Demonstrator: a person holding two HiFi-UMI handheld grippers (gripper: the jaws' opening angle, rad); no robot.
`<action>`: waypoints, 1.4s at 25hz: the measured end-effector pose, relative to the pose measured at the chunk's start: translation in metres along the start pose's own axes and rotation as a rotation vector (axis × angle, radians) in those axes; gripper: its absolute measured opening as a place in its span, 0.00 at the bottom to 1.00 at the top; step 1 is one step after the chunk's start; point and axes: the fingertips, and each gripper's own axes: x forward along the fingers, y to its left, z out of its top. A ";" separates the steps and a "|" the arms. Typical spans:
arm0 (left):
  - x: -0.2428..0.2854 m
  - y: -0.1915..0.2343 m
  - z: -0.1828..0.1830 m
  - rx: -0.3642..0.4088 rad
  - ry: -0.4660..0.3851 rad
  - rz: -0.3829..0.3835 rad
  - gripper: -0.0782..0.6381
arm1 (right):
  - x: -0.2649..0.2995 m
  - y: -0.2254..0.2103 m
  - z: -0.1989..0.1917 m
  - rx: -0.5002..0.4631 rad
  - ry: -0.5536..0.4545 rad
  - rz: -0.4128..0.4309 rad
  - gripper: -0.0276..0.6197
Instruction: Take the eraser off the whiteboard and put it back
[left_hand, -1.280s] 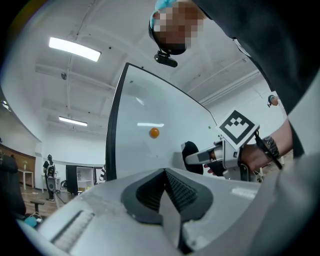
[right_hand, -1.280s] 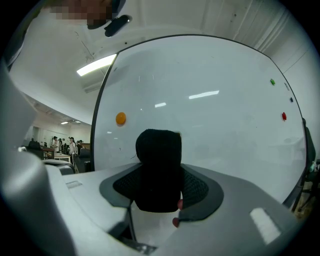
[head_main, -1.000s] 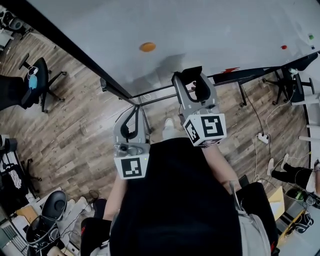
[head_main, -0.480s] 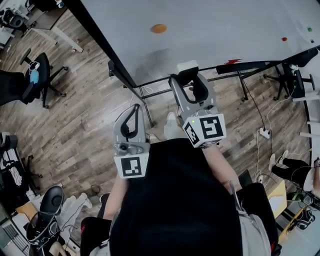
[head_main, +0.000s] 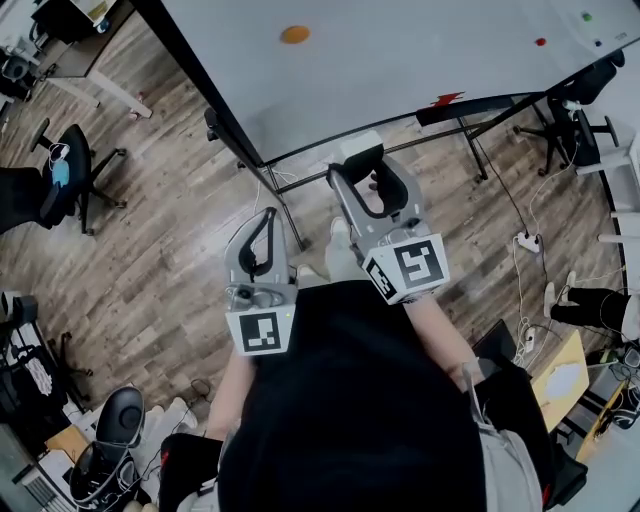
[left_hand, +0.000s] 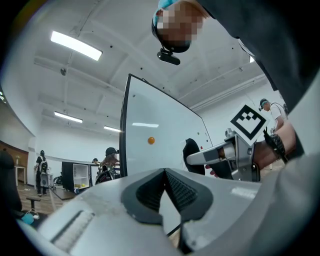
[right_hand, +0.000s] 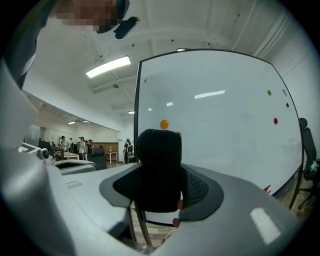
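Your right gripper (head_main: 362, 170) held the black eraser (right_hand: 159, 167) clamped between its fingers, off the whiteboard (head_main: 400, 60) and facing its orange magnet (head_main: 294, 34); your left gripper (head_main: 266, 218), fingers pressed together on nothing, hung just beside the right one.

The white whiteboard (right_hand: 225, 130) has an orange magnet (right_hand: 164, 123); the eraser (right_hand: 159, 167) is black (finely textured).

An office: whiteboard (head_main: 400, 60), swivel chairs (head_main: 72, 165), wooden floor (head_main: 150, 285).
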 end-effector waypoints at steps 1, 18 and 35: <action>-0.002 -0.001 0.001 0.002 -0.003 -0.007 0.11 | -0.004 0.002 0.000 0.000 -0.001 -0.003 0.39; -0.033 -0.012 0.013 -0.004 -0.037 -0.031 0.11 | -0.070 0.036 -0.007 0.037 -0.018 0.008 0.39; -0.036 -0.047 0.019 0.007 -0.051 -0.130 0.11 | -0.114 0.040 -0.018 0.062 -0.031 -0.033 0.39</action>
